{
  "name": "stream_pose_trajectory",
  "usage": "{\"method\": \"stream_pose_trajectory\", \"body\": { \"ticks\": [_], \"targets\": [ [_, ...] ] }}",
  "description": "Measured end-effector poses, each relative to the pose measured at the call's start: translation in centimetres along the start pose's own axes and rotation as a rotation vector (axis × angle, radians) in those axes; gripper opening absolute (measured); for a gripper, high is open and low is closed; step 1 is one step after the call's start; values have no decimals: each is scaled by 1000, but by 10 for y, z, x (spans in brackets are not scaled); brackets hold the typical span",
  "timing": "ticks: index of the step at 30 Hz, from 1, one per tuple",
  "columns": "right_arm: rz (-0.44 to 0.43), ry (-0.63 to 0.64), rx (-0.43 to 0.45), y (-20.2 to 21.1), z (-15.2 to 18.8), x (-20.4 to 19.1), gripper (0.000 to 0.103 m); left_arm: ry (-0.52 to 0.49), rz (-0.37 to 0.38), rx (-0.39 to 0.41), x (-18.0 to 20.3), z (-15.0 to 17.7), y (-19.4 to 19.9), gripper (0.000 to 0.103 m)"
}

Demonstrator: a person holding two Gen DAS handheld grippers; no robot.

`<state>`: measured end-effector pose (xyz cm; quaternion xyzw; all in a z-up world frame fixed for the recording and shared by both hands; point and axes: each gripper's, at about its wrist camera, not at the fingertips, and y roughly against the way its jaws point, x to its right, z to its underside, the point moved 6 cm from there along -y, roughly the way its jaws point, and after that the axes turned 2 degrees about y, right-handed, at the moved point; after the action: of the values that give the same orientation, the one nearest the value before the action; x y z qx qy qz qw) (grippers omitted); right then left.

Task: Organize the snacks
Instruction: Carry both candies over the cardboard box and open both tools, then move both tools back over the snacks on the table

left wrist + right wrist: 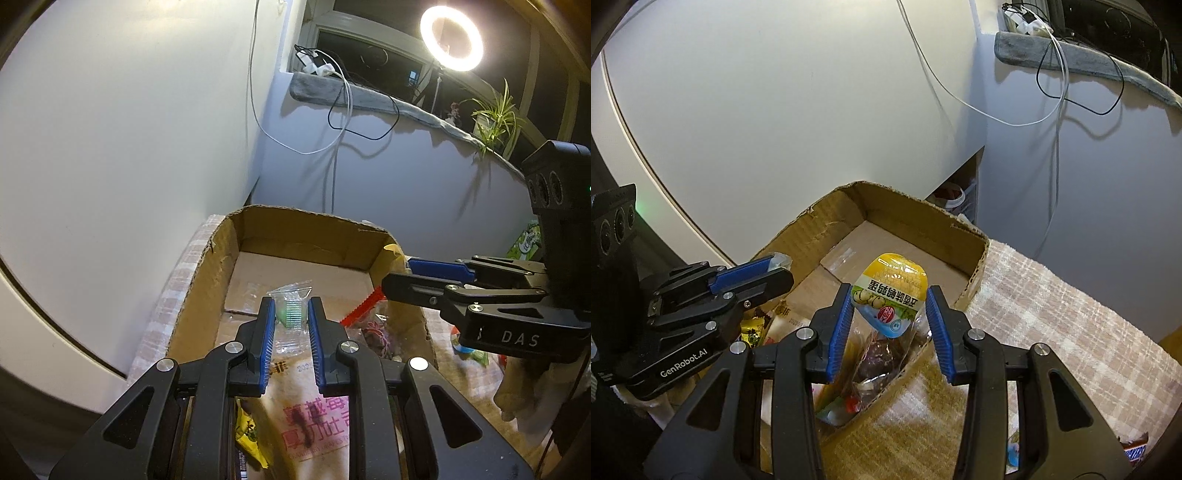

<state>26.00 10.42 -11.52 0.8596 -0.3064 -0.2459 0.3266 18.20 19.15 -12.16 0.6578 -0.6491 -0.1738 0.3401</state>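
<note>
Snack packet (889, 295) sits between the parted right claw (890, 295); left claw (290, 310) half-open, empty, above the box (207, 280).

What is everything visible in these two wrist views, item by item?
cardboard box: one, brown, on the checked cloth.
clear packet: one, transparent with green, between left gripper fingers.
yellow-topped packet: one, between right gripper fingers, over the box.
yellow wrapper: one, inside the box, near end.
checked cloth: one, pink-beige, under the box.
ring light: one, lit, upper right.
plant: one, green, on ledge.
left gripper: black, blue pads.
right gripper: black, blue pads.
</note>
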Motion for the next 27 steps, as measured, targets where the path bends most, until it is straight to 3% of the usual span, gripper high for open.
{"method": "stream_pose_trajectory", "body": {
  "ticks": [2,4,7,11,20,27],
  "targets": [
    [0,-1,-1,0,-1,0,44,0,0,0,0,0,0,21],
    [4,-3,3,1,-2,1,66,-2,-1,-2,0,0,-1,26],
    [16,-3,26,7,-5,2,74,-6,-10,0,0,1,-1,41],
    [28,-11,42,14,-7,6,85,-5,-12,-1,-1,0,0,41],
    [46,-29,64,36,-1,20,85,-11,-3,6,4,0,4,41],
    [61,-46,88,72,13,42,85,-33,36,24,30,0,12,41]
  ]
}}
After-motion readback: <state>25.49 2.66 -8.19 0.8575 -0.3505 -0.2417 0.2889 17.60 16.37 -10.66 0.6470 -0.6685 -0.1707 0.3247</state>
